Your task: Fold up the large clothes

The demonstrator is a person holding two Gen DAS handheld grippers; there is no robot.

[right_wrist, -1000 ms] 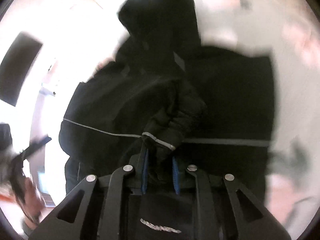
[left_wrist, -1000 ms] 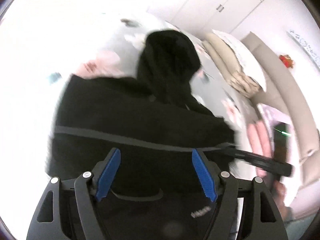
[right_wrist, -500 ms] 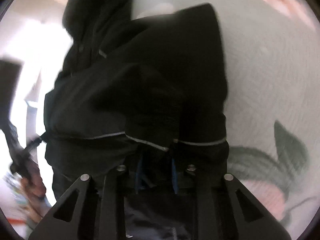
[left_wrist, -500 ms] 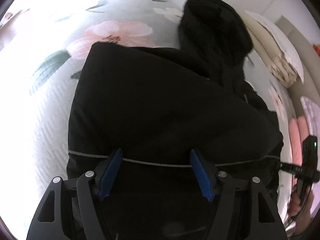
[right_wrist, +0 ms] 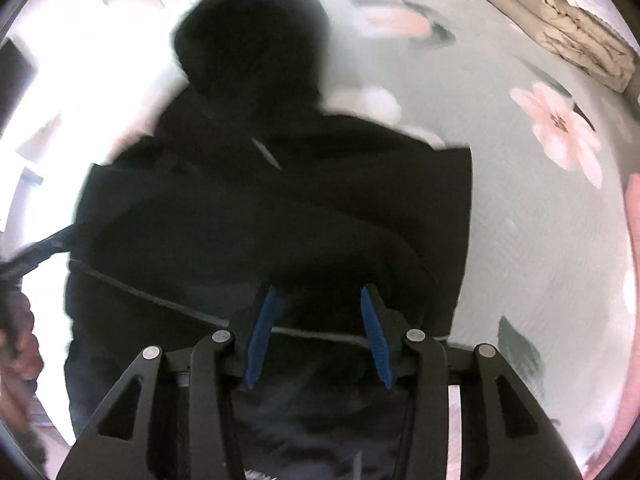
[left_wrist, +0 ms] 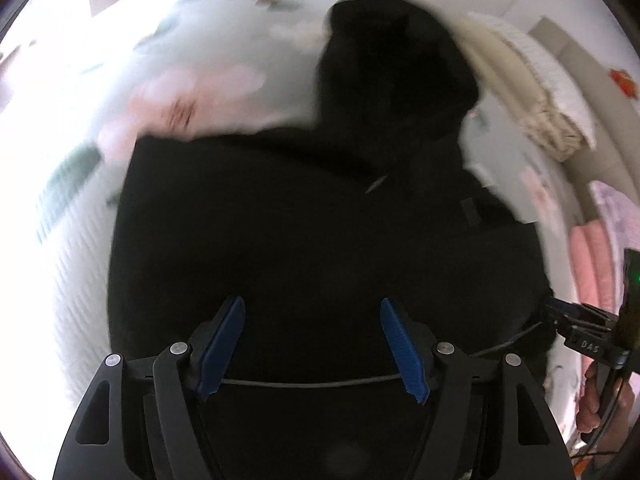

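I've laid the black hooded jacket [right_wrist: 280, 208] flat on the floral bedspread [right_wrist: 552, 240]. My right gripper [right_wrist: 316, 336] has just been opening, releasing the hem; my left gripper [left_wrist: 312, 348] gapes empty. Next: regrip for 1 more fold.

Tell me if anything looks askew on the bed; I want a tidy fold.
The black hooded jacket lies unevenly: a bulging fold humps up near the right gripper, whose jaws have just been opening. Otherwise nothing stands out.

Daylight blew out the left edges of both views. Motion blur smeared the bedspread [left_wrist: 224, 92]; fisheye curvature bent the rims.
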